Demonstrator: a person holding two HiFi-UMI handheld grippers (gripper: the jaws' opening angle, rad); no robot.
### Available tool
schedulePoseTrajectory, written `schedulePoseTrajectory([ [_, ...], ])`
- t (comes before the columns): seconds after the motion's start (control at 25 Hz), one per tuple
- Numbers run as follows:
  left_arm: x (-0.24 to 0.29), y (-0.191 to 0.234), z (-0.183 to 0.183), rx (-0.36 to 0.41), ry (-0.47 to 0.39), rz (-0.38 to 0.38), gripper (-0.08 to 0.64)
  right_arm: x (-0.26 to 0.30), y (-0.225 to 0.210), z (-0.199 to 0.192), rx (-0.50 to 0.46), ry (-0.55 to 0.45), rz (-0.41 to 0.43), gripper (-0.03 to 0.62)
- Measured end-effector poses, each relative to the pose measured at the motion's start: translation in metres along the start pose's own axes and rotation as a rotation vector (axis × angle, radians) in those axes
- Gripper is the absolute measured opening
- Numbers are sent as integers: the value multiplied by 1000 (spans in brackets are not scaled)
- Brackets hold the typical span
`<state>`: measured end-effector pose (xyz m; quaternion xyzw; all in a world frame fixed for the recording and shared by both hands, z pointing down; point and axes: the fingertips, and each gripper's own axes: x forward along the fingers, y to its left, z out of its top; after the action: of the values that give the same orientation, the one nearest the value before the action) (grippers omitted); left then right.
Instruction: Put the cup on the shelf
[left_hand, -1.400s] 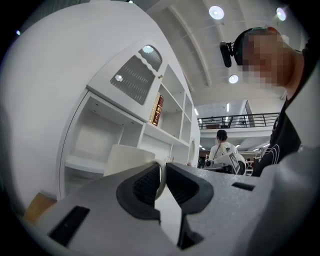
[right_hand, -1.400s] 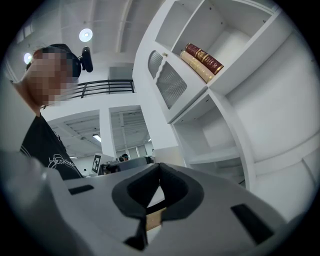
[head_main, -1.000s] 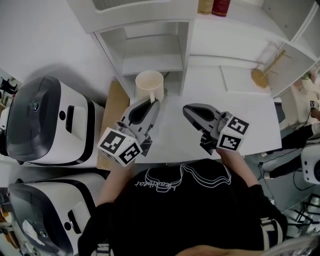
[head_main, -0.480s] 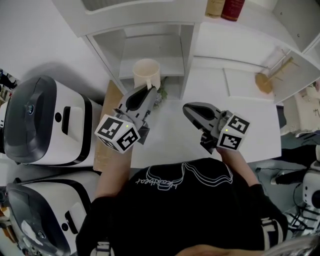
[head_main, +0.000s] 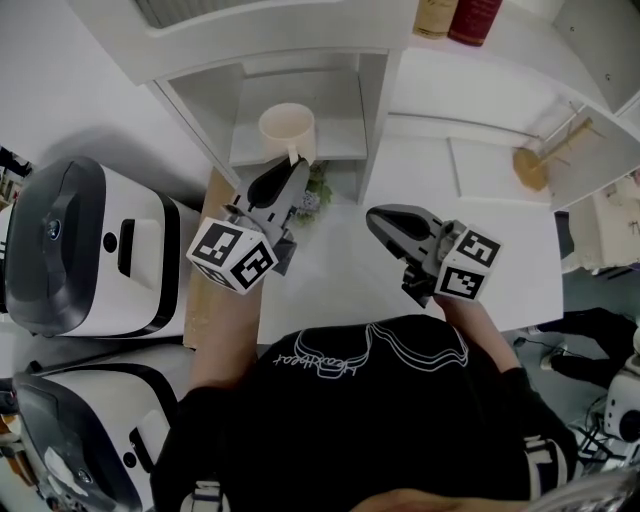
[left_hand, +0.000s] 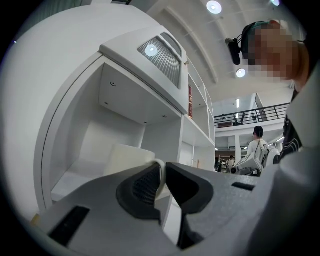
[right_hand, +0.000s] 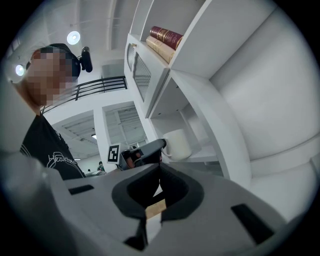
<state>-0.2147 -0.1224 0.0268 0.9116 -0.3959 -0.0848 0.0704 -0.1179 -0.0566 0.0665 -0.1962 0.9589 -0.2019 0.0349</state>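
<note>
A cream cup with a handle sits inside the lower compartment of the white shelf unit, on or just above its board. My left gripper is shut on the cup's handle, which shows as a pale loop between the jaws in the left gripper view, with the cup beyond. The right gripper view shows the cup in the compartment and the left gripper at its handle. My right gripper hovers over the white table, shut and holding nothing.
Two white-and-grey appliances stand at the left beside a wooden board. A small plant is just right of the left gripper. Dark bottles stand on the shelf top. A wooden tool lies at the right.
The left gripper has carried the cup away from me, from the table's edge into the shelf compartment. The right gripper has stayed where it was.
</note>
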Motion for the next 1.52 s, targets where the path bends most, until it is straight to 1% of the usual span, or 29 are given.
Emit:
schedulePoseTrajectory([
  [0.12, 5, 6, -2, -2, -8, -4, 42, 0, -5, -3, 8, 5, -2, 6],
  [0.32, 10, 15, -1, -40, -25, -13, 42, -1, -11, -8, 22, 12, -9, 6],
  [0.52, 13, 21, -7, -44, -9, -2, 43, -2, -12, -12, 28, 13, -13, 6],
  [0.76, 22, 26, -13, -11, 30, 6, 43, -4, -10, -13, 26, 12, -12, 6],
  [1.04, 29, 32, -12, 0, 49, -16, 43, -4, -9, -14, 23, 14, -14, 6],
  [1.24, 28, 31, -14, 38, 71, 6, 48, -4, -7, -14, 20, 14, -8, 6],
  [1.28, 27, 31, -15, 54, 79, 14, 58, -4, -6, -15, 21, 15, -5, 6],
  [1.36, 25, 31, -17, 88, 94, 35, 108, -4, -4, -15, 20, 15, -1, 6],
  [1.4, 23, 31, -17, 100, 98, 46, 121, -4, -2, -15, 19, 15, 2, 6],
  [1.52, 12, 26, -13, 116, 94, 70, 127, -3, 2, -14, 12, 13, 9, 6],
])
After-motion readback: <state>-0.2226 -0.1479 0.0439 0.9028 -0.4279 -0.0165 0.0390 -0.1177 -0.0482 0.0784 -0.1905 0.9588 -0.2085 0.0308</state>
